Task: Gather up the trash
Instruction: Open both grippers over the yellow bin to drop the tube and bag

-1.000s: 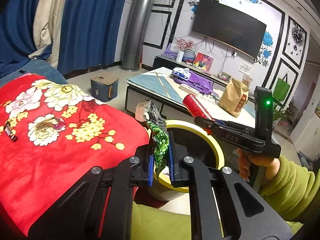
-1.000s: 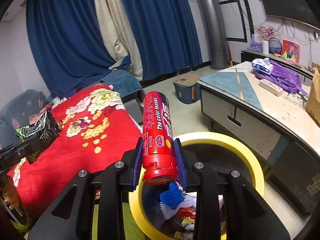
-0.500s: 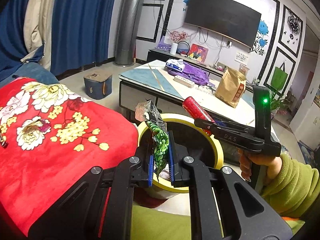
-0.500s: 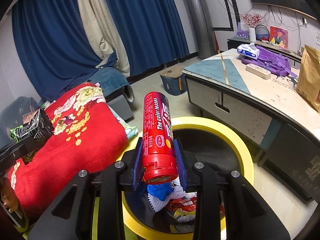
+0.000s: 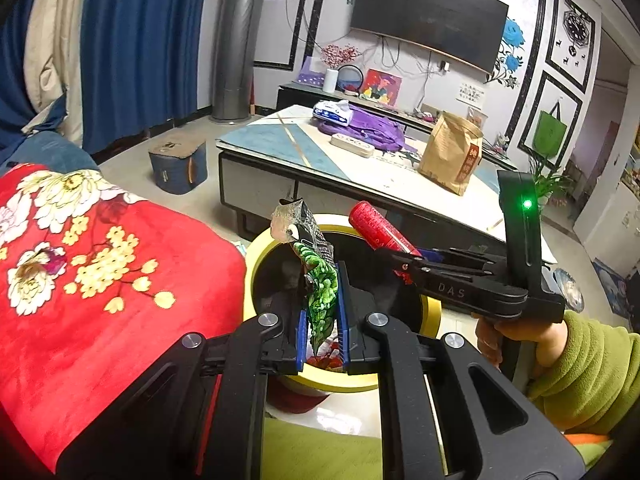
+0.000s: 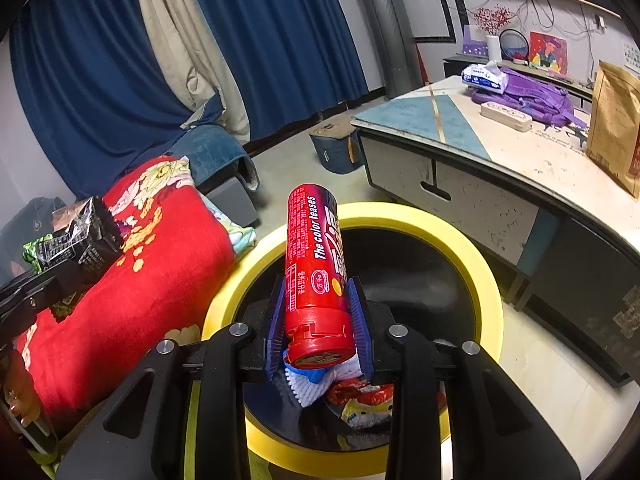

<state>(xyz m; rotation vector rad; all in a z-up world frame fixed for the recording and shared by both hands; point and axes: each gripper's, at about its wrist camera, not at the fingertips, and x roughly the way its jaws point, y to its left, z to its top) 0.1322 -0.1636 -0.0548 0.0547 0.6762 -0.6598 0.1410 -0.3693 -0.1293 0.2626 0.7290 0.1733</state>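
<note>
A living room with blue curtains [image 6: 100,80], a wall television [image 5: 428,16] and a low table [image 5: 360,168] at 1 o'clock in the left wrist view, carrying a brown paper bag [image 5: 450,156] and a purple bag [image 5: 368,132]. A red flowered blanket [image 5: 100,280] fills the 9 o'clock side. A yellow-rimmed bin [image 6: 400,220] stands between blanket and table, with wrappers [image 6: 360,396] lying inside it.

The left gripper [image 5: 323,320] is closed on a green and black snack wrapper [image 5: 316,272], which sticks up between the blue pads above the near rim of the bin. The right gripper [image 6: 318,316] is clamped on a red tube [image 6: 314,272], standing upright over the bin's opening. In the left wrist view the right gripper sits at 3 o'clock, held by a hand [image 5: 516,340] in a green sleeve.
</note>
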